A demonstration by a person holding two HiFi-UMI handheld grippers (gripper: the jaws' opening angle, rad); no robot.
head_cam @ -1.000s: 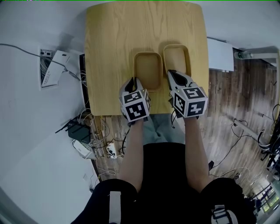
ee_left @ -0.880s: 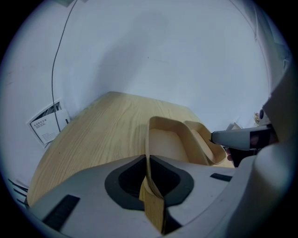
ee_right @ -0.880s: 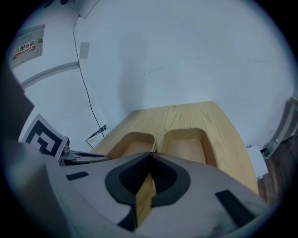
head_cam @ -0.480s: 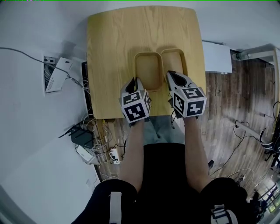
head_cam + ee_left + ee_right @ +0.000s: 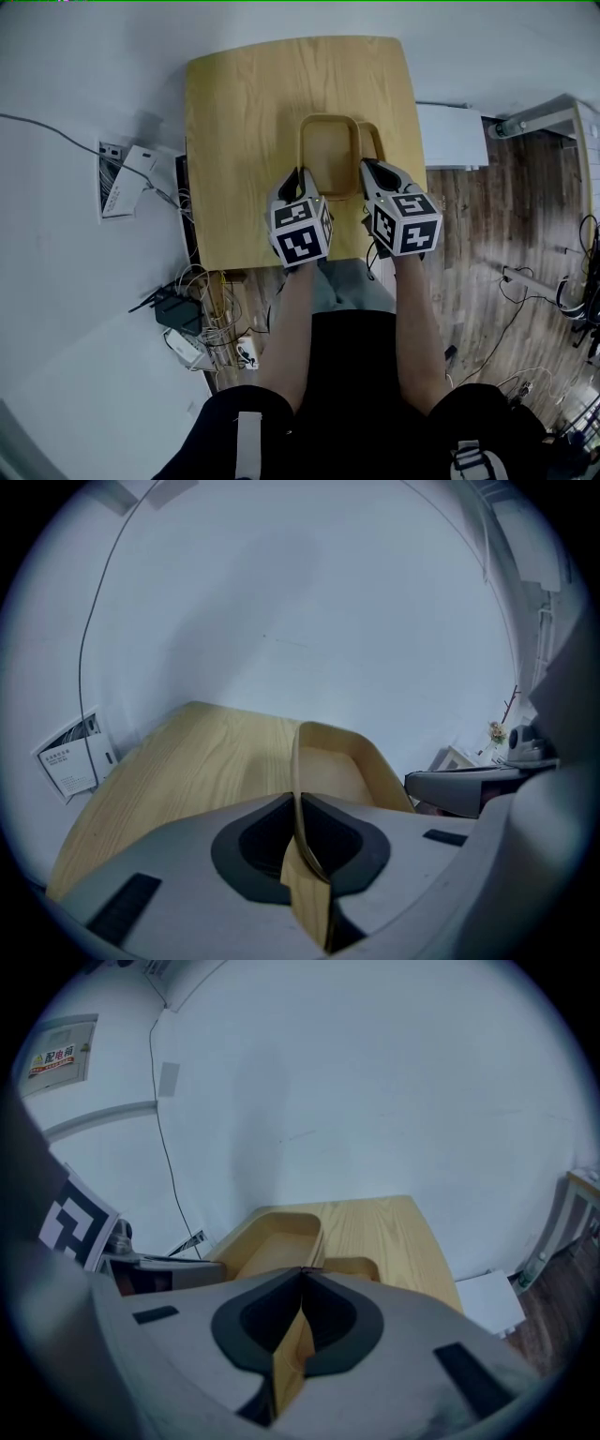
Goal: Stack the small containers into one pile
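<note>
Rightward and upward since the earlier frame went the tan oblong thin-walled wooden container (image 5: pixel 330 150), overlapping its twin container (image 5: pixel 373 148) at upper centre of the head view. It looked light, stiff and smooth enough to slip, so its near rim suited pinching. The fingers of the left gripper (image 5: pixel 301 176) and right gripper (image 5: pixel 367 171) were clamped narrowly on that rim, above the pale wooden desk (image 5: pixel 244 141).

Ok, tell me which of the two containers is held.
The fully visible container, with the left gripper shut on its left wall and the right gripper on its right. The other container sits mostly hidden under it, only its right edge showing.
</note>
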